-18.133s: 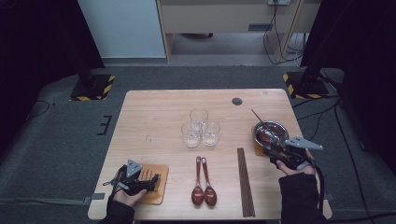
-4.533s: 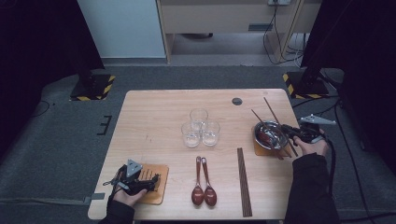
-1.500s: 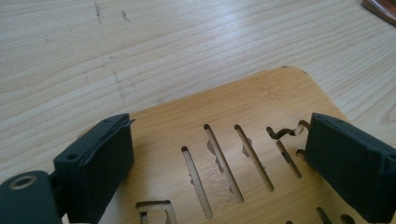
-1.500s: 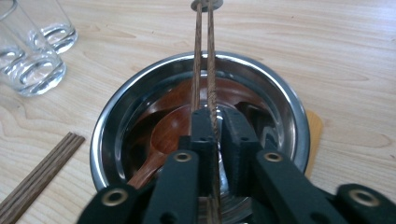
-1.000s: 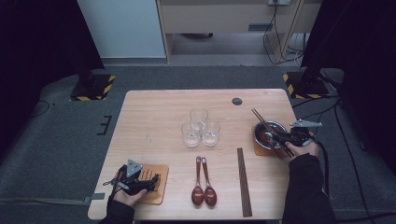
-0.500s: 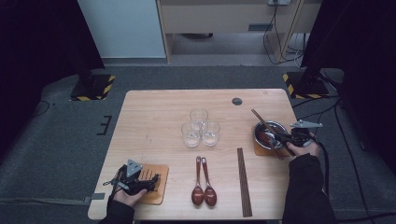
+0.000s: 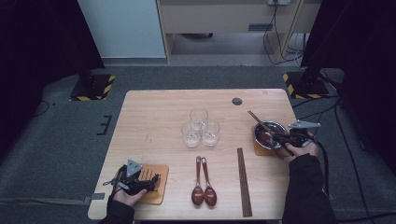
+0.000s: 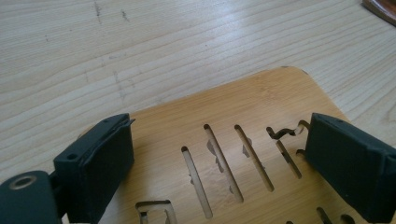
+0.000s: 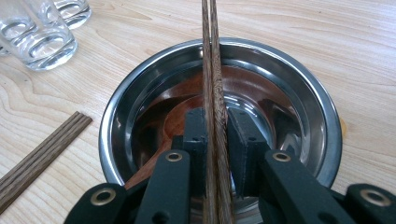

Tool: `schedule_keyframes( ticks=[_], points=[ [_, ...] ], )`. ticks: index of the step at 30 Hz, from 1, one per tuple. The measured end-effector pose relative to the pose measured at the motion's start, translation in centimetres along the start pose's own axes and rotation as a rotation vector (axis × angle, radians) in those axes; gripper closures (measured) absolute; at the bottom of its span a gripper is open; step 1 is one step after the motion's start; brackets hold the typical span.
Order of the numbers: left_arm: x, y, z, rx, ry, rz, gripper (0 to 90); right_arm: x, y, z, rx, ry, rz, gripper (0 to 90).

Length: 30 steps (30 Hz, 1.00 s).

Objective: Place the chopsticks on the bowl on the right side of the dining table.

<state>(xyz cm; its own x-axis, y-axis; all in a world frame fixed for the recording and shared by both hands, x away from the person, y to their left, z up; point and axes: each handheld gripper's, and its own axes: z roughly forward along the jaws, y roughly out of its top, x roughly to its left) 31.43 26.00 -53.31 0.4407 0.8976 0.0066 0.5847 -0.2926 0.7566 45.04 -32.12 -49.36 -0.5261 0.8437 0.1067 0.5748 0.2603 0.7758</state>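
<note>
The worktop (image 7: 154,116) is light wood with a small dark round disc (image 7: 237,101) near its far edge. Three clear glasses (image 7: 201,127) stand clustered at centre, touching one another. Two brown spoons (image 7: 203,189) lie side by side nearer the front edge, bowls toward the front. Beside them, to the right, lies a bundle of dark chopsticks (image 7: 243,180), pointing front to back.

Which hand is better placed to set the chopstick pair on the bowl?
Right. The right gripper already has its jaws shut on the chopsticks over the steel bowl; the left gripper rests open on the far coaster.
</note>
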Motion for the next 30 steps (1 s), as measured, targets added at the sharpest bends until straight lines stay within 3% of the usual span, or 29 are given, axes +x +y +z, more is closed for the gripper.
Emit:
schedule_keyframes(
  ticks=[5, 12, 21, 30],
  points=[
    [0.0, 0.0, 0.0, 0.0, 0.0, 0.0, 7.0, 0.0, 0.1, -0.3, -0.023, -0.004, 0.02, 68.5],
    [0.0, 0.0, 0.0, 0.0, 0.0, 0.001, 7.0, 0.3, 0.2, -1.6, -0.071, -0.016, 0.038, 66.4],
    [0.0, 0.0, 0.0, 0.0, 0.0, 0.0, 7.0, 0.9, -0.3, -3.6, -0.102, -0.027, 0.045, 77.5],
    [0.0, 0.0, 0.0, 0.0, 0.0, 0.0, 7.0, 1.7, -1.5, -4.7, -0.085, -0.031, 0.08, 85.3]
  ],
)
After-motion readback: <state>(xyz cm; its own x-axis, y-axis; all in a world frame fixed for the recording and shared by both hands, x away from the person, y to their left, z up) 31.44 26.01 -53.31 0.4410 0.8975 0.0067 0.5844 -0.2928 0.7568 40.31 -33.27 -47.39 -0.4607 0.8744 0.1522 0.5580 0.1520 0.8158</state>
